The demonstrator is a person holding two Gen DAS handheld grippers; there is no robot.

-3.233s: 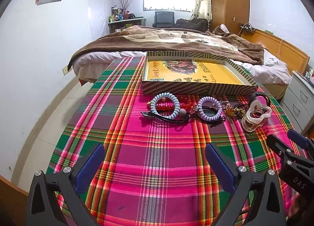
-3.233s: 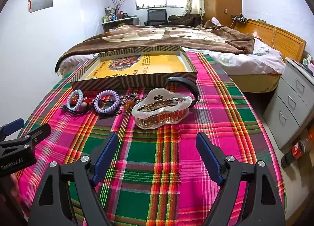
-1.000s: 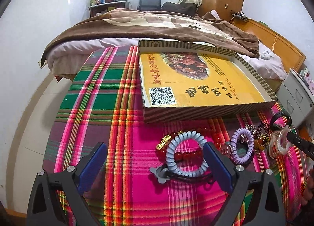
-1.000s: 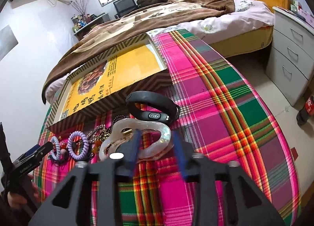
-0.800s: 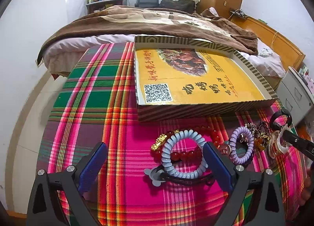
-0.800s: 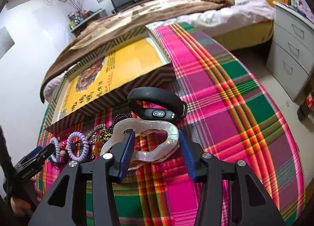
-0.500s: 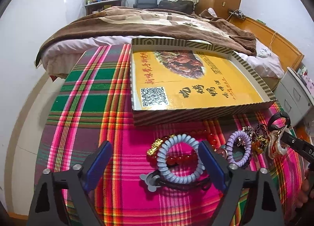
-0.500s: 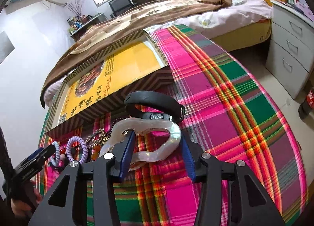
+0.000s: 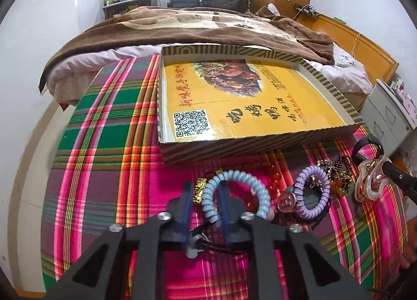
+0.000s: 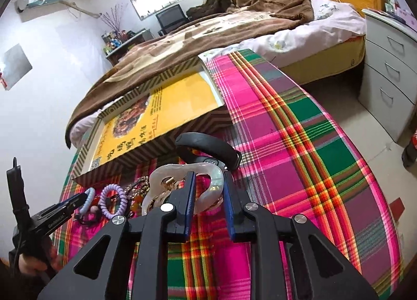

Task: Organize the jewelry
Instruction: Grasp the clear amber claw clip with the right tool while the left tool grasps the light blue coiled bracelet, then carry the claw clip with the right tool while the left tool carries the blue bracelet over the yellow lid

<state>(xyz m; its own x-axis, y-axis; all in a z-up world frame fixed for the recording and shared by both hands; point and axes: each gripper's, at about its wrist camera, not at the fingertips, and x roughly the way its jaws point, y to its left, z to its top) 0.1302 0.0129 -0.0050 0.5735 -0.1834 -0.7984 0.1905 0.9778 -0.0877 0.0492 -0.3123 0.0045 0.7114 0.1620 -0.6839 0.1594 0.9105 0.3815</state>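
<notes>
My left gripper is shut on the left side of a light blue spiral hair tie lying on the plaid cloth. A purple spiral hair tie, red beads and a gold charm lie beside it. My right gripper is shut on a pearly white hair claw clip, also seen in the left wrist view. A black wristband lies just behind the clip. The open cardboard box with a yellow printed bottom stands behind the jewelry.
The table carries a pink and green plaid cloth. A bed with a brown blanket stands right behind it. A grey drawer unit stands to the right. Beaded bracelets lie tangled between the purple tie and the clip.
Both grippers have closed. The left one shut on the light blue hair tie, the right one on the white claw clip. The right gripper has tipped lower toward the table.
</notes>
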